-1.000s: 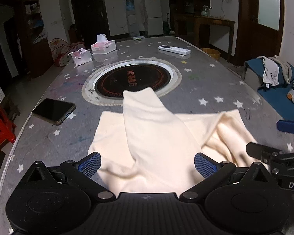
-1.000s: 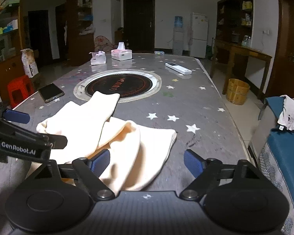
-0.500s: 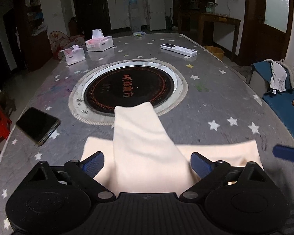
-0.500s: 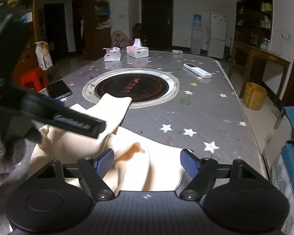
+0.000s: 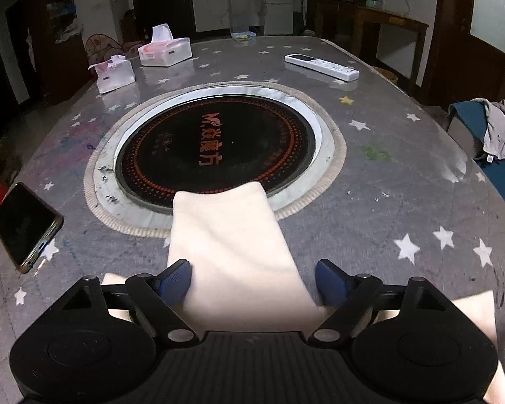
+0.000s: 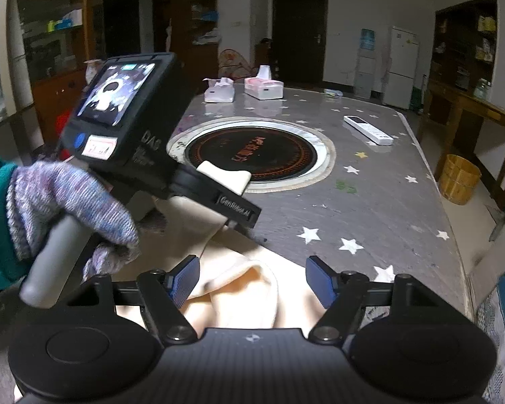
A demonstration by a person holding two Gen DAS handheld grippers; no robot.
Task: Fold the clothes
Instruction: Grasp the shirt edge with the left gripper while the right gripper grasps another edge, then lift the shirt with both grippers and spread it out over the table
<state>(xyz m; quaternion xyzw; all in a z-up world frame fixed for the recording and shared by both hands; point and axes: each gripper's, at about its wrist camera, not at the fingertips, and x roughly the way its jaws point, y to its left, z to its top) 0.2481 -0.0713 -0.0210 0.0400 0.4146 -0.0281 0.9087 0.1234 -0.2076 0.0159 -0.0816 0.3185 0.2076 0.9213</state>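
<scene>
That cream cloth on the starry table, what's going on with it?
A person in knit gloves is folding a cream garment on the table, a handheld tool in each hand. The left tool straddles a long strip reaching onto the round black cooktop; the right tool hovers over a bunched fold. Both tools' jaws have just been closing, but neither pinches the cloth yet.

Left claw (image 5: pixel 253 278) has swept forward over the cream garment (image 5: pixel 232 245), jaws just been narrowing around its sleeve. Right claw (image 6: pixel 252 284) narrowing too, fabric bunched between.

Garment (image 5: pixel 232 252) body – hidden under gripper (image 5: pixel 252 281).
</scene>
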